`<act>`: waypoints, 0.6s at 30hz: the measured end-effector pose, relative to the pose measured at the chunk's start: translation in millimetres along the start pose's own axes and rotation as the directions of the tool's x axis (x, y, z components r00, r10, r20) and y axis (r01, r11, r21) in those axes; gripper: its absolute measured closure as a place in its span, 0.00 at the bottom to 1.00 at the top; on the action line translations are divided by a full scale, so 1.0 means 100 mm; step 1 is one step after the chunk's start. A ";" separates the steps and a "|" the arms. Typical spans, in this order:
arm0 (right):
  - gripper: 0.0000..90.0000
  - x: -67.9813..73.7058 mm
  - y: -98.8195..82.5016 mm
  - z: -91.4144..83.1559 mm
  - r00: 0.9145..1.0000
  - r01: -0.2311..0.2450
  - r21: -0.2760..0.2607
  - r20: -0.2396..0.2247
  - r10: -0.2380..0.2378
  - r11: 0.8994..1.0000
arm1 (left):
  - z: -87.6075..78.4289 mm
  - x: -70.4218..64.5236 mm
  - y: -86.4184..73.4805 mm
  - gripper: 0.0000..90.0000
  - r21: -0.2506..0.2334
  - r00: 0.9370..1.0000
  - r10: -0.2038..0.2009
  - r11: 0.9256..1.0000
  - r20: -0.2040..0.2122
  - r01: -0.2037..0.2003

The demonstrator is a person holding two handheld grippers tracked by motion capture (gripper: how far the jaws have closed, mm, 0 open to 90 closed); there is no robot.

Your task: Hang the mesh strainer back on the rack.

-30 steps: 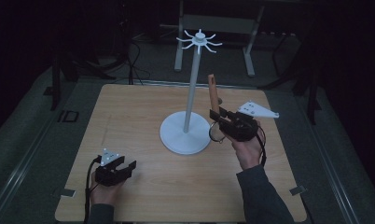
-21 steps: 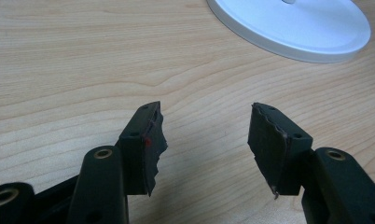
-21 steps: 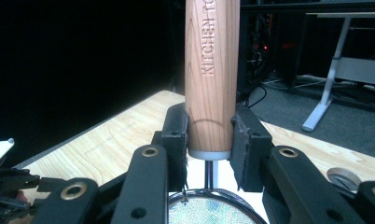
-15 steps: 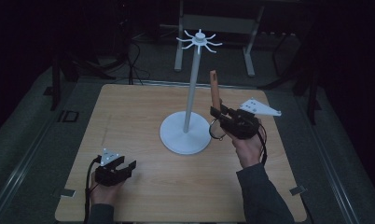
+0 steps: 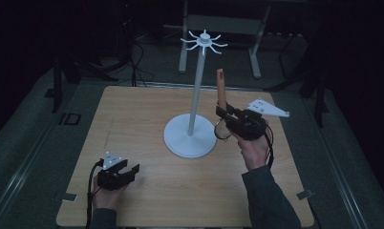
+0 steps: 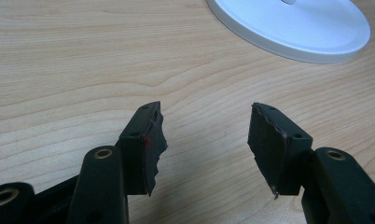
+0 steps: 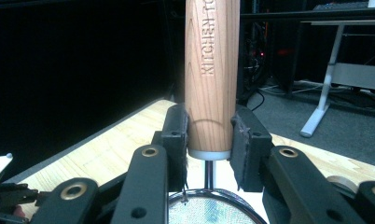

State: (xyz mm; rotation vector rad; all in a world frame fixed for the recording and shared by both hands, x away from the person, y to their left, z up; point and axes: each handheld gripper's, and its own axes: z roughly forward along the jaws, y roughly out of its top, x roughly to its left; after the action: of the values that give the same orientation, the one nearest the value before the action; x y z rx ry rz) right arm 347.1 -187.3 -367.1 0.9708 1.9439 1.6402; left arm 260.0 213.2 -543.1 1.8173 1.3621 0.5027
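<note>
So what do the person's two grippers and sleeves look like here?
Both the left gripper and the right gripper are black, with two jaws that have brass-coloured rivets and ragged dark pads. Each carries a grey three-cornered plate on top and trails a black cable. The person wears dark long sleeves.

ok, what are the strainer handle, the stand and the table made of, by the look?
Strainer handle: unfinished light wood, with visible grain and engraved lettering; a metal-looking collar and mesh below. Stand: smooth matte white, painted metal or plastic, can't tell which. Table: pale wood grain, probably laminate or veneer.
</note>
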 end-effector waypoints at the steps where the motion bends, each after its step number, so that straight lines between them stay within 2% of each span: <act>1: 0.77 0.00 0.01 0.00 1.000 0.002 0.000 -0.003 -0.002 1.000 | 0.00 0.00 0.00 0.50 0.000 1.000 -0.001 1.000 0.000 0.001; 18: 0.77 0.03 0.14 -0.01 1.000 0.013 -0.019 -0.008 -0.013 1.000 | 0.00 0.00 0.00 0.50 0.002 1.000 0.002 1.000 0.002 -0.002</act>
State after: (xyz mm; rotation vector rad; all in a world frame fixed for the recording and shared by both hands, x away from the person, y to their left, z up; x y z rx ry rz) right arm 348.3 -185.0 -353.3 0.9442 1.9324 1.6551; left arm 260.2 212.7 -543.2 1.8204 1.3609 0.5005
